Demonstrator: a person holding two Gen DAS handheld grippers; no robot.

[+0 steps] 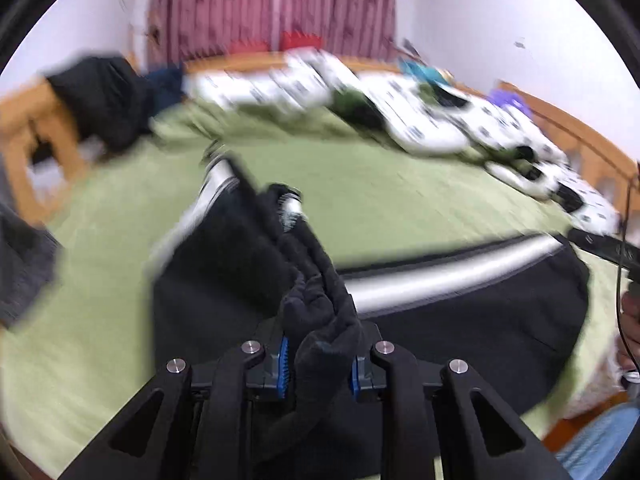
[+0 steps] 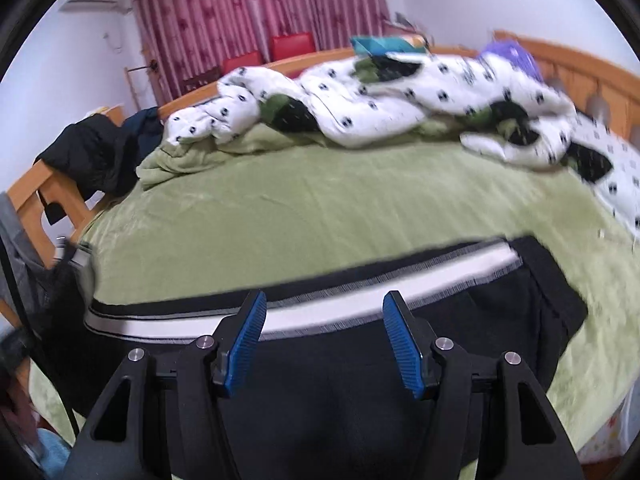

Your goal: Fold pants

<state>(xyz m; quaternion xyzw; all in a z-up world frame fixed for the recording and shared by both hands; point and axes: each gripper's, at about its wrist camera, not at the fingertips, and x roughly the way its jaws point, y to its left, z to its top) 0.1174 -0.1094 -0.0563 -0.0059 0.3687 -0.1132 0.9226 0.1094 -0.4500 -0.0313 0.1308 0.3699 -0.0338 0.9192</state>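
The black pants (image 1: 460,320) with a white side stripe (image 1: 448,272) lie on the green bedspread (image 1: 360,200). My left gripper (image 1: 320,364) is shut on a bunched end of the pants, lifted off the bed with the leg trailing forward. In the right wrist view the pants (image 2: 500,320) stretch across the near bed, stripe (image 2: 360,292) facing me. My right gripper (image 2: 324,344) is open and empty, just above the black cloth. It also shows at the right edge of the left wrist view (image 1: 600,244).
A crumpled white spotted quilt (image 2: 380,104) lies along the far side of the bed. Dark clothes (image 2: 92,156) hang over the wooden footboard (image 2: 28,192) at left. A wooden headboard (image 2: 580,68) is at right. Pink curtains (image 2: 260,12) hang behind.
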